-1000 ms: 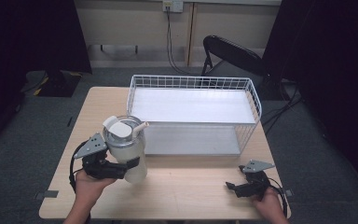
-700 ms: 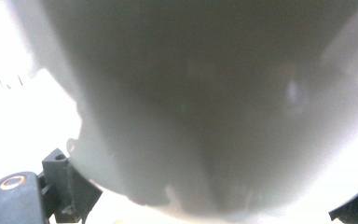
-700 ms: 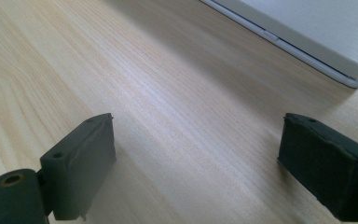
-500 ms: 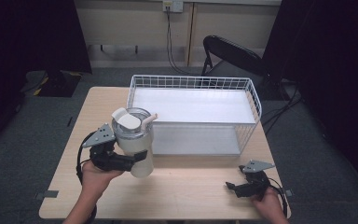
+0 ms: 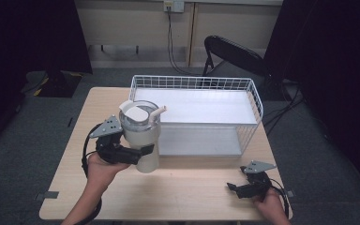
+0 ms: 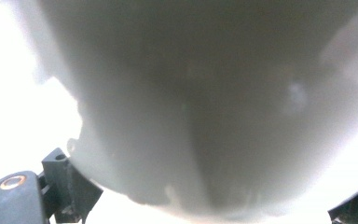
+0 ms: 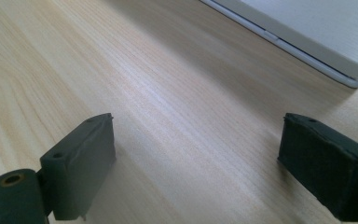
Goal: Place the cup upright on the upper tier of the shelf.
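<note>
- The left gripper (image 5: 138, 152) squeezes the big white cup (image 5: 140, 136), up off the table (image 5: 192, 192), just in front of the wire basket (image 5: 253, 93).
- The right gripper (image 5: 236, 188) rests on the table, jaws wide apart, holding nothing.

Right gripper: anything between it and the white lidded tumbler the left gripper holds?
Nothing. In the high view only bare light wooden tabletop lies between the right gripper and the white lidded tumbler. The white wire basket sits farther back.
</note>
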Motion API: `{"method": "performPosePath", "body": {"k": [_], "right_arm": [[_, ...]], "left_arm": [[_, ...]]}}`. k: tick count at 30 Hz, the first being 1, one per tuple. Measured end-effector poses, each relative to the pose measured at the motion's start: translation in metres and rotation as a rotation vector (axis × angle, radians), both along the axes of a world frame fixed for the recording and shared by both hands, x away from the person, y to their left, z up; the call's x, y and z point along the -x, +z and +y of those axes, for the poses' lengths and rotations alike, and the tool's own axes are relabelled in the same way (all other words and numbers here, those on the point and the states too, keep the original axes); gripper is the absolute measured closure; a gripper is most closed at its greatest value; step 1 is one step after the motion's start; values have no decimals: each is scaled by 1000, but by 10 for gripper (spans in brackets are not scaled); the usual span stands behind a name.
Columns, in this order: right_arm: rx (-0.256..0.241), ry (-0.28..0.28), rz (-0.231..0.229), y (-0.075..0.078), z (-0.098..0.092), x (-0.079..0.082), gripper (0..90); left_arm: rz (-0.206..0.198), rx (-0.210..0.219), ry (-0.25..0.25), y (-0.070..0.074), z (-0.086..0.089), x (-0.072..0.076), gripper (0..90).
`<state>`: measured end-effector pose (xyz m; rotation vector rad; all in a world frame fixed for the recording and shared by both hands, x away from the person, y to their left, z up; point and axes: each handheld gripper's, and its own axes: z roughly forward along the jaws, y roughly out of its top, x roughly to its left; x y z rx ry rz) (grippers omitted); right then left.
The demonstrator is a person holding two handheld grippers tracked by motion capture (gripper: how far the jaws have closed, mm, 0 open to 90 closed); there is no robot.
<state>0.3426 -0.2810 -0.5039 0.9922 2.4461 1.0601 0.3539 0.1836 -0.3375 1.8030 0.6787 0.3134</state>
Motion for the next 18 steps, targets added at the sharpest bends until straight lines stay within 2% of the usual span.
{"method": "performPosePath", "body": {"k": [5,7,16,18], "right_arm": [[0,0,0,0,0,0,100],[0,0,1,0,0,0,100],[0,0,1,0,0,0,100],[0,0,0,0,0,0,100]], "left_arm": [[-4,8,-2,7,-3,-3,102],[-11,-1,1,12,-4,-4,102],[-2,-13,-8,24,-8,-10,102],[-2,-5,-8,26,-9,-11,102]]}}
